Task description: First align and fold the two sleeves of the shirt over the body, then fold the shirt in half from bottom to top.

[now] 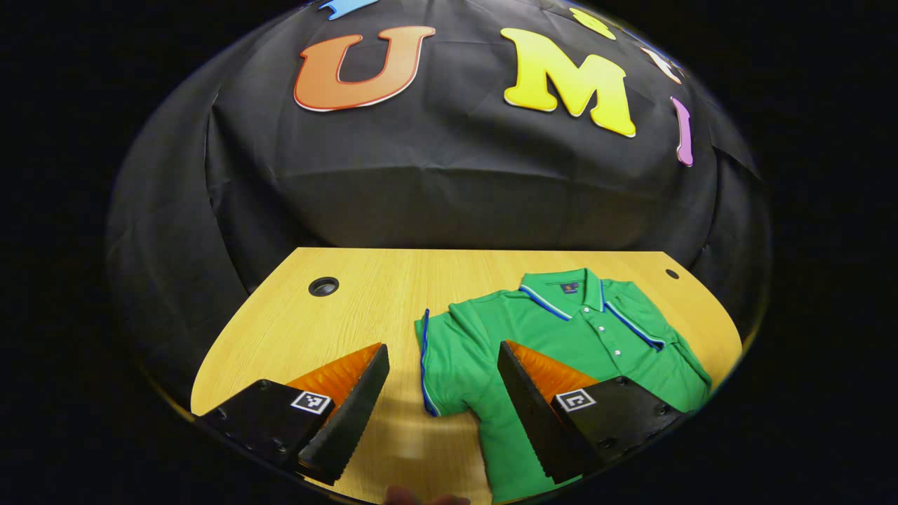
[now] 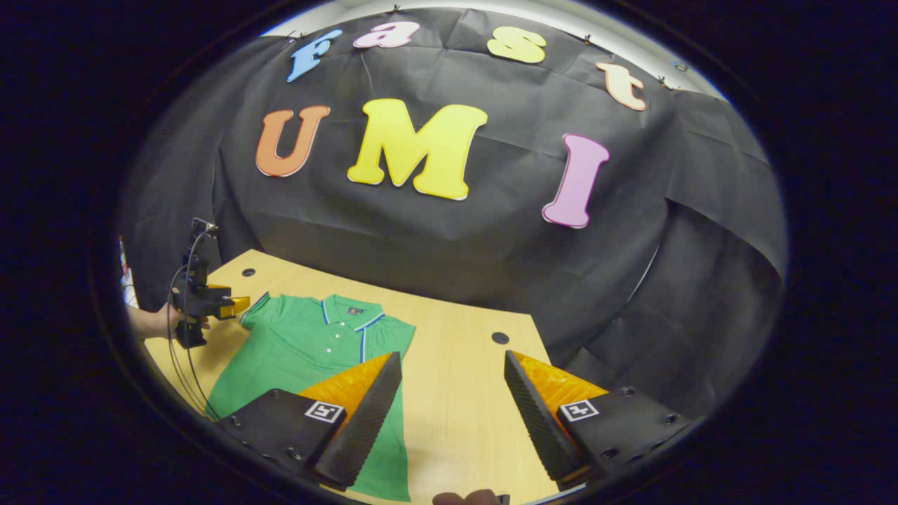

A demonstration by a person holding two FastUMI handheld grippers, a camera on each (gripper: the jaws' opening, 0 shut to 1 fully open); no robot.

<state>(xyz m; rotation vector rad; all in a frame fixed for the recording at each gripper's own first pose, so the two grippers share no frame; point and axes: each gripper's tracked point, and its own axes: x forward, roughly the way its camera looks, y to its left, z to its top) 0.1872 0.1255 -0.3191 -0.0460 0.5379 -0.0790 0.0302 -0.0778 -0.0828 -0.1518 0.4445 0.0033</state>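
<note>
A green polo shirt (image 1: 561, 337) with a blue-and-white trimmed collar lies flat, face up, on the wooden table (image 1: 351, 315). One short sleeve (image 1: 438, 358) spreads out to the side; the opposite sleeve looks folded in over the body. My left gripper (image 1: 442, 421) is open above the table, with that spread sleeve showing between its fingers. In the right gripper view the shirt (image 2: 302, 344) lies at the left, and my right gripper (image 2: 452, 421) hangs open over bare table beside the shirt's near edge. The left gripper (image 2: 210, 301), held by a hand (image 2: 151, 319), hovers by the spread sleeve (image 2: 256, 308).
The table has round cable holes (image 1: 323, 286) (image 1: 672, 273) near its back corners. The black cloth wall stands right behind the table's far edge. A cable (image 2: 182, 365) trails down from the left gripper. Bare wood lies on either side of the shirt.
</note>
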